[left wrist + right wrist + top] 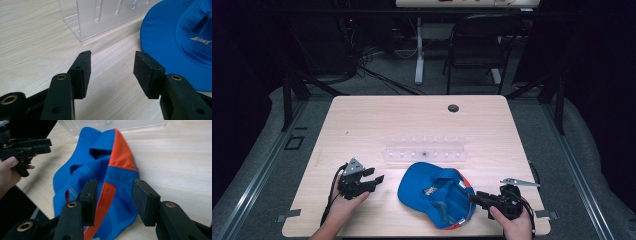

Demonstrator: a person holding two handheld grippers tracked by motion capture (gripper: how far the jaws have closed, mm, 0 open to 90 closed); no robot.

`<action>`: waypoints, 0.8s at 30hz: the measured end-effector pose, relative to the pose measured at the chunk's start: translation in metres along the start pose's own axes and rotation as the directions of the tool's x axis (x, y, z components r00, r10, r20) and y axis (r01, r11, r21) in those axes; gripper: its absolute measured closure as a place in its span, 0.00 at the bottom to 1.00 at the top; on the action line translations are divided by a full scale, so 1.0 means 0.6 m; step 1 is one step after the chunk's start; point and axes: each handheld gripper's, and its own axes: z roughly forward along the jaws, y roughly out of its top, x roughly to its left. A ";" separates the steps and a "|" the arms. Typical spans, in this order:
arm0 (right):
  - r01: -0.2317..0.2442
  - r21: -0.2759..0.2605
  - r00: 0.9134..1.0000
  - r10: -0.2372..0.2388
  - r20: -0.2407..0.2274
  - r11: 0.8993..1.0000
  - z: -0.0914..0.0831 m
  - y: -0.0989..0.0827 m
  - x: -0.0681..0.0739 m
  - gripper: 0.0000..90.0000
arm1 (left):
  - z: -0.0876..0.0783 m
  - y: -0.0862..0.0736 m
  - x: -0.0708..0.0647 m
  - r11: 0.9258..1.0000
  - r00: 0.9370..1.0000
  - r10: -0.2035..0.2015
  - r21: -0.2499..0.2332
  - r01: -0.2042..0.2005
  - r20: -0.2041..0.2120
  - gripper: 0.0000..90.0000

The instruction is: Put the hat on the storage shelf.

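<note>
Down at the near edge of the table (362, 115), the right gripper (113, 198) sits with jaws apart straddling the orange-trimmed brim of the blue hat (434, 192), nothing clamped yet, lined up as if to pinch that edge. Over on the other side, the left gripper (371, 179) waits just beside the hat, jaws also apart and empty above bare wood. Beyond the hat stands the clear acrylic rack (424, 148), probably where the hat is headed.
</note>
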 end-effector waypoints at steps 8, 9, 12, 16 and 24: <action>-0.015 0.037 1.000 0.015 -0.018 0.999 0.007 -0.013 0.004 0.63 | 0.000 0.000 0.000 1.000 1.000 -0.003 0.001 0.003 -0.001 0.54; -0.023 0.053 0.999 0.025 -0.035 0.998 0.010 -0.016 0.000 0.64 | 0.001 0.000 0.000 1.000 1.000 -0.002 0.001 0.002 -0.001 0.54; -0.040 0.068 0.998 0.044 -0.049 0.997 0.018 -0.024 -0.002 0.64 | 0.001 0.000 0.001 1.000 1.000 0.000 0.004 0.000 -0.001 0.54; -0.055 0.093 0.996 0.062 -0.068 0.994 0.022 -0.030 -0.005 0.69 | 0.002 -0.001 0.001 1.000 1.000 -0.010 0.001 0.010 -0.003 0.54; -0.086 0.073 0.991 0.093 -0.097 0.994 0.013 -0.027 -0.009 0.80 | 0.002 -0.001 0.002 1.000 1.000 -0.009 0.005 0.009 -0.008 0.54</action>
